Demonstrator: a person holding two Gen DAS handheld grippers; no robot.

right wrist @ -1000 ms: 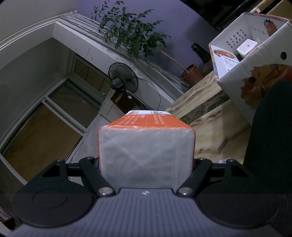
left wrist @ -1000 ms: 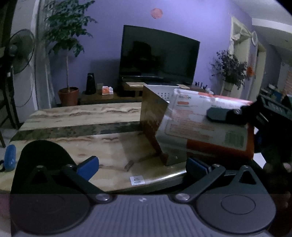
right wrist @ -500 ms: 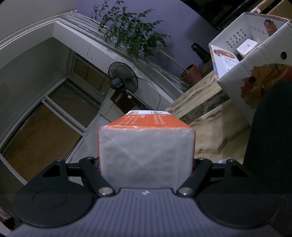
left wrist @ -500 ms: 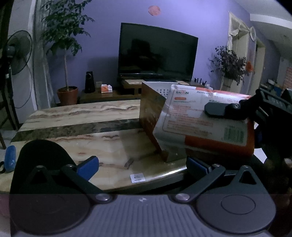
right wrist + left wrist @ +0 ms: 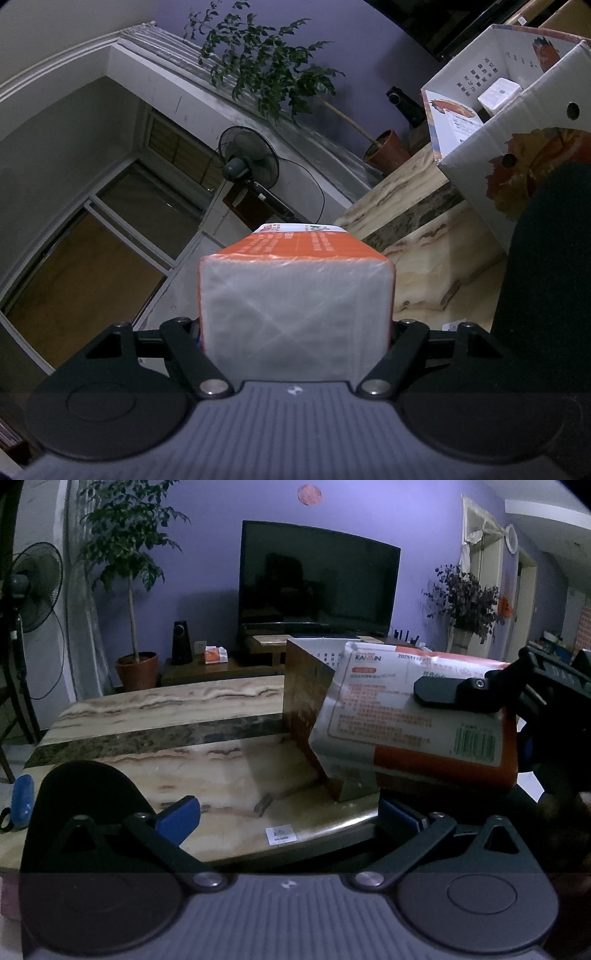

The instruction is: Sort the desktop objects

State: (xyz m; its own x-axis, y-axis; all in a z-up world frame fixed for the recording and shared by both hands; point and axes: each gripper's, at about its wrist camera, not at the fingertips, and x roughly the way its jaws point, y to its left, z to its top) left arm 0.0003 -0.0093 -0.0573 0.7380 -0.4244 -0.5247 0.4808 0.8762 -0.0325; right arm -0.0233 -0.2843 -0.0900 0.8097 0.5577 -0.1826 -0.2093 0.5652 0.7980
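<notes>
Dim room, marble-patterned tabletop (image 5: 147, 746) in front of a purple wall. Right gripper (image 5: 295, 332) pinches an orange-and-white tissue pack (image 5: 295, 302) across its width, one jaw pressed on each side; the pack's plastic-wrapped end fills the space between the jaws in the right wrist view. From the left wrist view the same tissue pack (image 5: 413, 731) hangs in the air above the near right part of the tabletop, tilted, one black finger (image 5: 443, 690) of the right gripper lying across its printed face. Just behind it stands an open cardboard box (image 5: 306, 701) on the tabletop; the right wrist view shows the cardboard box (image 5: 517, 122) open-topped, with a small white box (image 5: 498, 92) and a printed card inside. Left gripper (image 5: 288, 816) spread wide, blue pads (image 5: 177, 816) apart, nothing between them, hovering over the near tabletop edge. A small white label (image 5: 280, 836) lies on the tabletop below it. Blue oblong object (image 5: 22, 805) at the far left edge. Background: dark television (image 5: 317, 583), potted tree (image 5: 129, 572), standing fan (image 5: 29, 583).
</notes>
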